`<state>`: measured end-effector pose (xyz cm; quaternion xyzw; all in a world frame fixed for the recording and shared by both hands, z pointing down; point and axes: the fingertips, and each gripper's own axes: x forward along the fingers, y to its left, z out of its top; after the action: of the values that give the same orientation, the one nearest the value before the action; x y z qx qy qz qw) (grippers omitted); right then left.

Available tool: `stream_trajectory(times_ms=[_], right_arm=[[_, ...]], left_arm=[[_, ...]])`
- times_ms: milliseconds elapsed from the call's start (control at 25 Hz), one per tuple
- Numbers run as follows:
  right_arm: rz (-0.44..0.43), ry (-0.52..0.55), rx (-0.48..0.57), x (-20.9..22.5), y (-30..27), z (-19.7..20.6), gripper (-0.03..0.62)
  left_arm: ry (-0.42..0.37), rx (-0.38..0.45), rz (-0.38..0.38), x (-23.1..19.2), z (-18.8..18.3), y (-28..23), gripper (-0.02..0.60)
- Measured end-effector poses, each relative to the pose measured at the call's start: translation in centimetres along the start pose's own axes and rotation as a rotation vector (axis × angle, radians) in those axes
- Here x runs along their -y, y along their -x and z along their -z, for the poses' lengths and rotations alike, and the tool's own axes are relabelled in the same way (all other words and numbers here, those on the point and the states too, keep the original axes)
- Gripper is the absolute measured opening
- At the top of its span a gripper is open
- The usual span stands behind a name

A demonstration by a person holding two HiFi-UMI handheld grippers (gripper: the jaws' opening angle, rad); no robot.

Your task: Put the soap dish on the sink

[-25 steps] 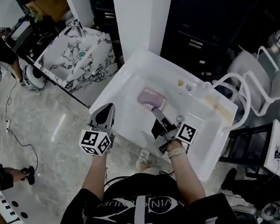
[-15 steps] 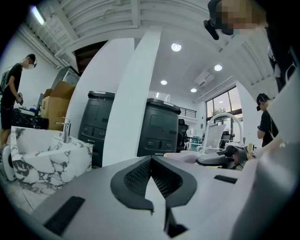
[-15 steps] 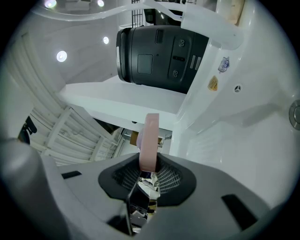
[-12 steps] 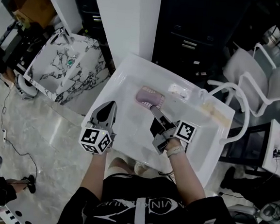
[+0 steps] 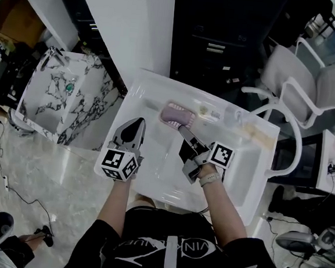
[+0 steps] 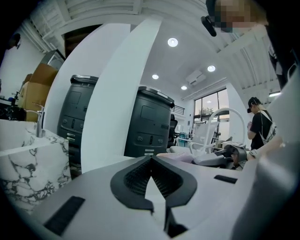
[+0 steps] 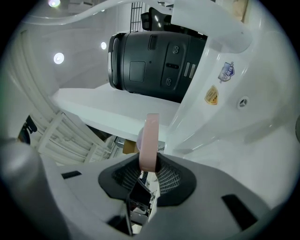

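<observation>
The pink soap dish (image 5: 177, 115) hangs over the back part of the white sink (image 5: 255, 185), near its rear ledge. My right gripper (image 5: 183, 128) is shut on the dish's near edge; in the right gripper view the dish (image 7: 150, 138) stands edge-on between the pads of the right gripper (image 7: 149, 169). My left gripper (image 5: 134, 124) is over the sink's left side, shut and holding nothing. In the left gripper view the tips of the left gripper (image 6: 151, 161) meet, and the dish (image 6: 180, 157) shows to the right.
A marble-patterned basin (image 5: 60, 92) stands on the floor to the left. A white column (image 5: 130, 28) and a black cabinet (image 5: 222, 42) rise behind the sink. White chairs (image 5: 301, 72) are at the upper right. Tap holes (image 5: 239, 116) sit on the sink's rear ledge.
Both grippers have moved toward the sink's back. The dish, still held, is now closer to the rear ledge. The left gripper has come in over the sink's left side.
</observation>
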<state>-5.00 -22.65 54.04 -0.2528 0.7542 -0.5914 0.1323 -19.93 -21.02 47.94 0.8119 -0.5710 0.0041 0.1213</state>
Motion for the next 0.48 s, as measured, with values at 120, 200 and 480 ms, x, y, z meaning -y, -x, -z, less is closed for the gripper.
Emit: stream_trajectory(times_ms=[120, 200, 480], right_arm=[[0.019, -0.010, 0.012, 0.7, -1.0, -0.6, 0.094], [0.025, -0.003, 0.012, 1.0, -2.0, -0.9, 0.094], [0.046, -0.006, 0.028, 2.5, -5.2, -1.6, 0.094]], left_arm=[[-0.002, -0.023, 0.041, -0.4, 0.1, -2.0, 0.015], [-0.011, -0.043, 0.067, -0.7, 0.3, -3.1, 0.015], [0.001, -0.097, 0.109, -2.6, 2.3, -6.2, 0.015]])
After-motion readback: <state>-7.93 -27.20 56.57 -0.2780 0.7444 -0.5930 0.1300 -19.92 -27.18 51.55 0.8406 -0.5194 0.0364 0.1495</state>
